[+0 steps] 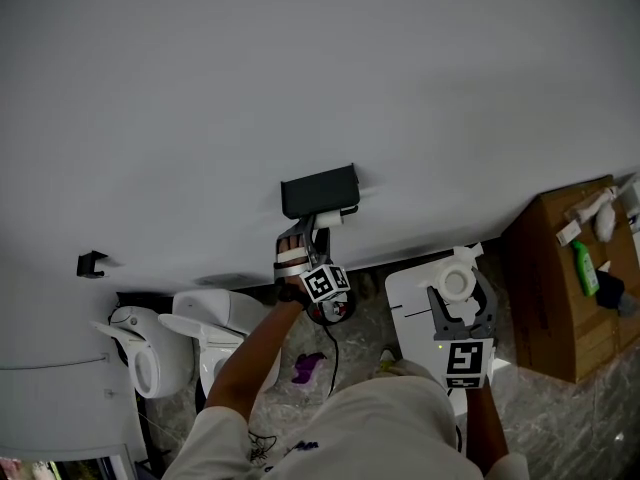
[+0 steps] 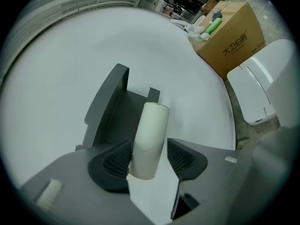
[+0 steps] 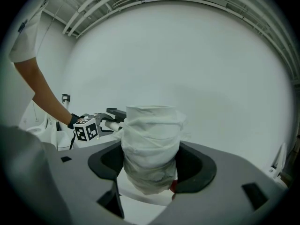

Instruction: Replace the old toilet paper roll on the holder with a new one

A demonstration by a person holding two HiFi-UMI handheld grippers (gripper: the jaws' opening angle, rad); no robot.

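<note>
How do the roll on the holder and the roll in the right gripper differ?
The old roll is a thin tube; the new roll is fat and loosely wrapped. The old roll sits on the holder, not yet clamped by the left gripper; the new roll is clamped in the right gripper. Both are white.

Dim, even light; fisheye-warped edges

Left arm [image 1: 250, 353] stretched forward; left gripper [image 1: 303, 233] jaws part-open astride cardboard tube [image 2: 150, 135]; right gripper [image 1: 460, 303] clamped on paper roll [image 3: 151, 144].
</note>
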